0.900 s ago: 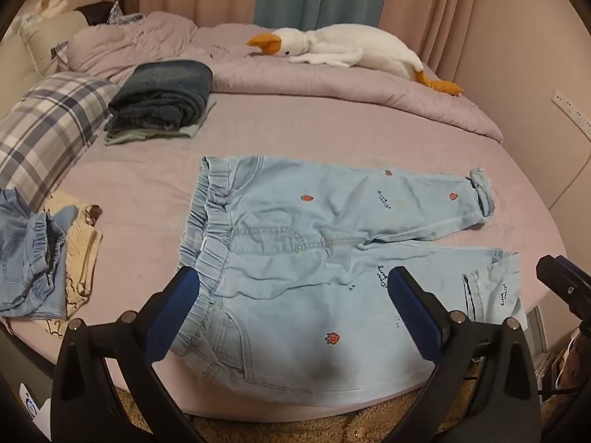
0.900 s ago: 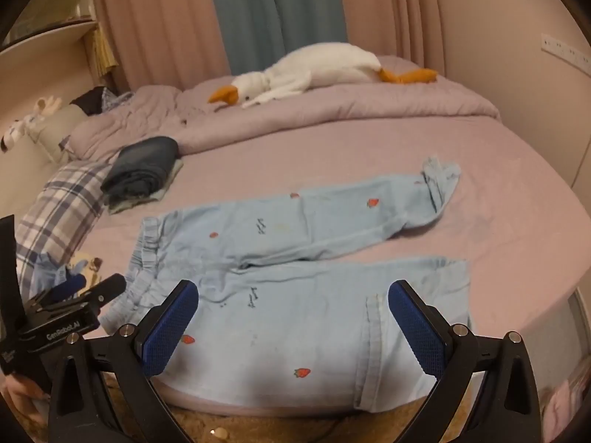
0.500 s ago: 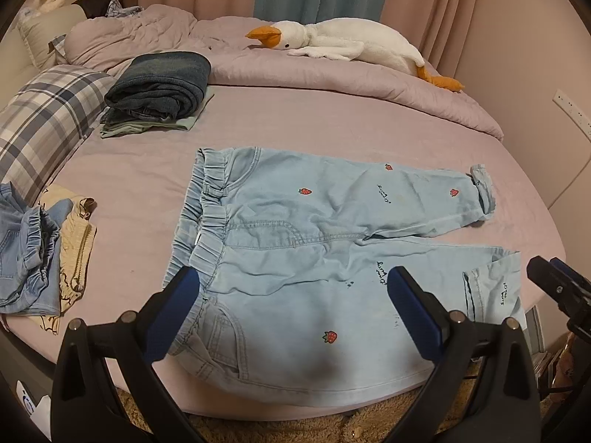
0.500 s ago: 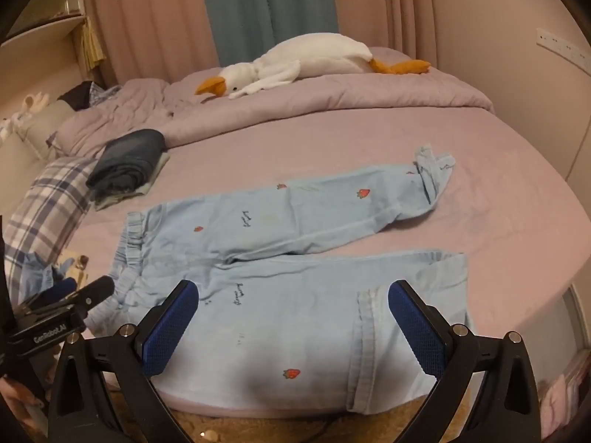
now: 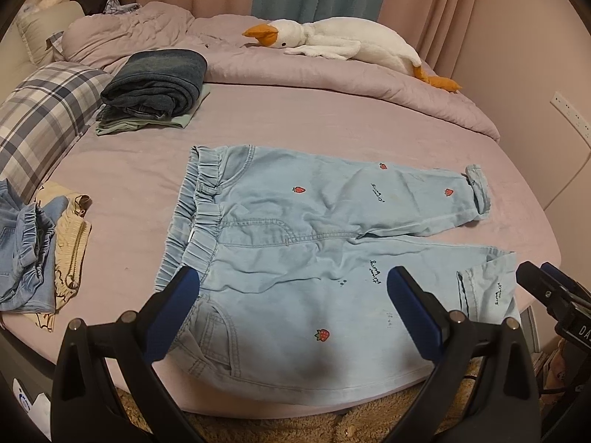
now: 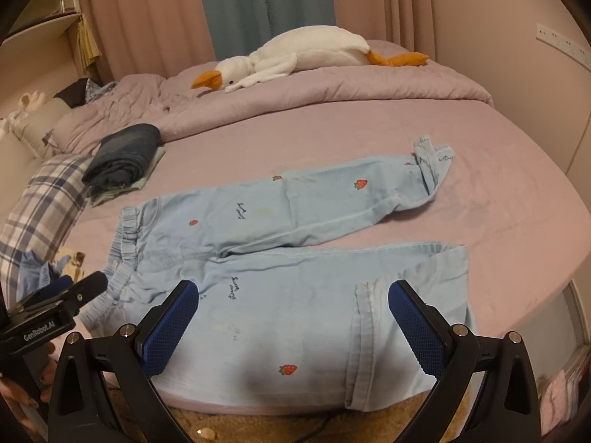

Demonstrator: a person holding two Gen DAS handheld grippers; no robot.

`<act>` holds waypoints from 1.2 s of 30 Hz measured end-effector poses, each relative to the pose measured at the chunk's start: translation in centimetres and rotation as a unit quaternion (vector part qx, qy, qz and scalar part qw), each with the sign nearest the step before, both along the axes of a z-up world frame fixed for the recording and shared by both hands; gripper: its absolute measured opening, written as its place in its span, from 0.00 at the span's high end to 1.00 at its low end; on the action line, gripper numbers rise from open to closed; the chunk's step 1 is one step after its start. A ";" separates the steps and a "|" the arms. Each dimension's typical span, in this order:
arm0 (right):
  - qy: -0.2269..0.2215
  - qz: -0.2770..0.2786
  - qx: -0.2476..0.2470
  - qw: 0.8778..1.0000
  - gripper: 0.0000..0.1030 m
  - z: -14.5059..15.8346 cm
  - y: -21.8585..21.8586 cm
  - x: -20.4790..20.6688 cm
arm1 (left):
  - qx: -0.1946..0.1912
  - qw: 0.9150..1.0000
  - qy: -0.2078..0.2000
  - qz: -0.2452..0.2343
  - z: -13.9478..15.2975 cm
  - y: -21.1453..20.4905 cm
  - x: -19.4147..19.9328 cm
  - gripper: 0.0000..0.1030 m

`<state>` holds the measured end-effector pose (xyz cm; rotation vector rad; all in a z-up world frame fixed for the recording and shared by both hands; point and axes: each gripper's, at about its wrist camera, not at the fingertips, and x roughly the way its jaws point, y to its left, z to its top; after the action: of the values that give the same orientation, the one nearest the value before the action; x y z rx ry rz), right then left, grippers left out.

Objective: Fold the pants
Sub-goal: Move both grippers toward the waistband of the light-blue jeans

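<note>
Bedroom with pink curtains and a round bed (image 5: 332, 118) under a mauve sheet, filling most of both views. Spread flat near its front edge: light-blue strawberry-print pants (image 5: 314, 243), waistband toward the left, legs running right, near leg along the bed's rim, far leg ending in a rolled cuff — laid out, by the look of it, ready for a first fold, none made yet. Behind, a rumpled quilt (image 5: 155, 33) carrying a white plush goose (image 5: 343, 42). Left side: plaid pillow (image 5: 40, 118), stack of folded dark jeans (image 5: 155, 85), small heap of unfolded clothes (image 5: 40, 254) — well clear of the pants. Above the waistband end, left gripper (image 5: 291, 288), fingers spread fully, holding nothing. Above the near cuff, right gripper (image 6: 291, 299), equally wide, also empty.
</note>
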<state>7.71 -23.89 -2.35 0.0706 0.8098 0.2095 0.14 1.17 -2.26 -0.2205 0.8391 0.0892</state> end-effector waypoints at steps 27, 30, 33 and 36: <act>0.027 -0.015 0.006 0.999 0.01 -0.7 -0.7 0.2 | -0.003 1.000 0.005 0.011 -0.2 0.8 0.0 0.02; 0.040 -0.017 0.016 0.999 0.01 -0.8 -0.8 0.1 | -0.005 1.000 0.010 0.014 -0.6 1.1 0.2 0.01; 0.051 -0.017 0.043 0.998 0.01 -0.9 -1.0 0.3 | -0.005 1.000 0.018 0.023 -1.1 1.6 0.4 0.02; 0.051 -0.023 0.042 0.998 0.01 -1.1 -1.4 0.4 | -0.009 0.999 0.023 0.030 -1.4 2.1 0.5 0.02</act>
<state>8.09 -25.24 -3.47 0.1803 0.8990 0.1984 0.67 3.27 -3.70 -0.2620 0.8804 0.1435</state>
